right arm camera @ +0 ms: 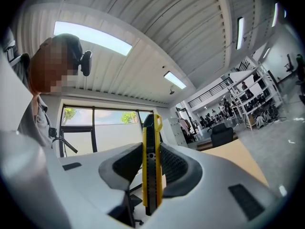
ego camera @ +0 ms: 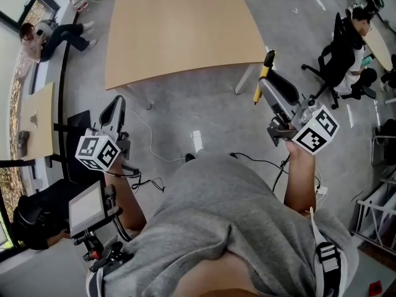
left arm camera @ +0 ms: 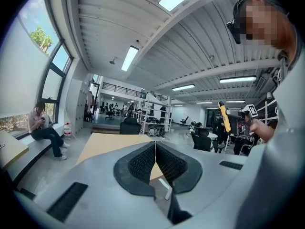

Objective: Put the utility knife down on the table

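Observation:
A yellow and black utility knife [ego camera: 264, 76] [right arm camera: 152, 163] sticks out of my right gripper [ego camera: 267, 84] [right arm camera: 152, 168], whose jaws are shut on it, held up in the air near the right front corner of the light wooden table [ego camera: 179, 26]. In the left gripper view the utility knife [left arm camera: 224, 115] shows far off to the right, upright. My left gripper [ego camera: 114, 113] [left arm camera: 155, 163] is shut with nothing between its jaws, raised at the left, short of the table [left arm camera: 107, 144].
The person's grey-shirted torso [ego camera: 229, 228] fills the lower head view. A seated person on a black office chair [ego camera: 339, 54] is at the far right. Another person [ego camera: 59, 36] sits by the window at far left. A small desk [ego camera: 37, 119] stands left.

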{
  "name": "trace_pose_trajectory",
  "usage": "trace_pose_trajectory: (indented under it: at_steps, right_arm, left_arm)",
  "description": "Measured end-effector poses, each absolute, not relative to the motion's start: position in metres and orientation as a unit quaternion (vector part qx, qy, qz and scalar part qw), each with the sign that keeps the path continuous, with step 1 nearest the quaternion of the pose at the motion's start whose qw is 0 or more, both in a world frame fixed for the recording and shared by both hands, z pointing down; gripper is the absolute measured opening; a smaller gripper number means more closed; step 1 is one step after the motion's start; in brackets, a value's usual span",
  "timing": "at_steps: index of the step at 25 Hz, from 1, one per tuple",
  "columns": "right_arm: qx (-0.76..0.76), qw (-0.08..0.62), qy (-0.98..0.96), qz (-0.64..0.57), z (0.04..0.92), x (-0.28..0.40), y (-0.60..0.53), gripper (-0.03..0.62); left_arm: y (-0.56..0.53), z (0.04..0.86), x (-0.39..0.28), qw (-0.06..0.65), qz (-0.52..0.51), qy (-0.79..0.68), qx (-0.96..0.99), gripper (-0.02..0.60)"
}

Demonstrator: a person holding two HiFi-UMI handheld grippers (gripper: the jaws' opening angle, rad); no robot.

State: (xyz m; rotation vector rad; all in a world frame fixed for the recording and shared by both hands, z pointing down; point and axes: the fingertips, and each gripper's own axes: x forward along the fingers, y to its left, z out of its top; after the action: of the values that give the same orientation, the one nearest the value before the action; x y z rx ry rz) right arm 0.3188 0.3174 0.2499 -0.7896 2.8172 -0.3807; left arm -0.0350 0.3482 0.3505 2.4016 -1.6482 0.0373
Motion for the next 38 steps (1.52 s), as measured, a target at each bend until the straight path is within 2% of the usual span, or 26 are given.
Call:
trace_pose_trajectory:
  at_steps: [29, 38]
  right_arm:
    - [-0.302, 0.088, 0.942, -0.117, 0.246, 0.320, 0.312, 0.118]
    - [-0.283, 0.097, 0.945, -0.136, 0.247, 0.298, 0.235, 0.118]
  left_arm:
    - [0.346, 0.360, -0.032, 0.121, -0.007, -0.538, 0.834, 0.006]
    - [0.297, 0.355, -0.054, 0.131, 0.013, -0.558, 0.820, 0.007]
